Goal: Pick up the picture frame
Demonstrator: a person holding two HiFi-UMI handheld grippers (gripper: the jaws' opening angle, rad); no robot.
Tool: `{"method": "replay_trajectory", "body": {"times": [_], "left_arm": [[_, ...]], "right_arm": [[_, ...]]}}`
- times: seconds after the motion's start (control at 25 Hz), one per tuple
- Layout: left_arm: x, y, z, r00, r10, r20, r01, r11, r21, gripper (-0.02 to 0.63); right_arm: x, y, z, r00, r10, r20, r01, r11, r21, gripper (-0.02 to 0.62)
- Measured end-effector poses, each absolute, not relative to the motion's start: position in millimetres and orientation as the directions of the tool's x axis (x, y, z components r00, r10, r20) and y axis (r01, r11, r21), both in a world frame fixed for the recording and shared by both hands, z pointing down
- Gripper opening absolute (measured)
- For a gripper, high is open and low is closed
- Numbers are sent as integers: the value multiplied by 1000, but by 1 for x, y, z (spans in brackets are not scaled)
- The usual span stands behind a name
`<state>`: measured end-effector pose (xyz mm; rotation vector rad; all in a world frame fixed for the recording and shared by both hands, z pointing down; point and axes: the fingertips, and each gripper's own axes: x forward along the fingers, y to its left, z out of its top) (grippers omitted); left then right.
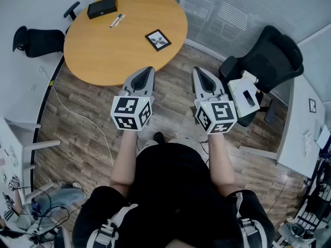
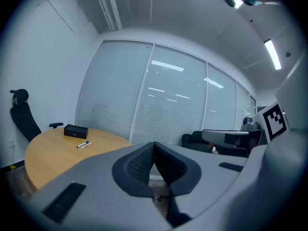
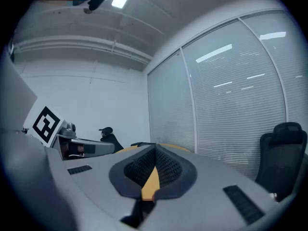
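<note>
A small black picture frame lies flat near the right edge of the round wooden table. Both grippers hover over the floor in front of the table, short of the frame and apart from it. My left gripper points at the table's near edge, its jaws closed to a point with nothing between them. Beside it, the right gripper is likewise shut and empty. Neither gripper view shows the frame; the gripper bodies hide that part of the table.
A black box and a marker pen lie at the table's far side. A black office chair with a white device stands to the right, another chair to the left. A white cable crosses the wooden floor.
</note>
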<state>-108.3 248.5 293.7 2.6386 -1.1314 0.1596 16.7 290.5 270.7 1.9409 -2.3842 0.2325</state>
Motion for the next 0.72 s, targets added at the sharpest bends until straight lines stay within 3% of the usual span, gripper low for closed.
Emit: {"method": "replay_trajectory", "body": {"times": [0.72], "left_arm": [[-116, 257, 293, 704, -680, 206, -710, -682, 177, 25]], "right_arm": [[-5, 294, 274, -227, -966, 125, -971, 215, -106, 15]]}}
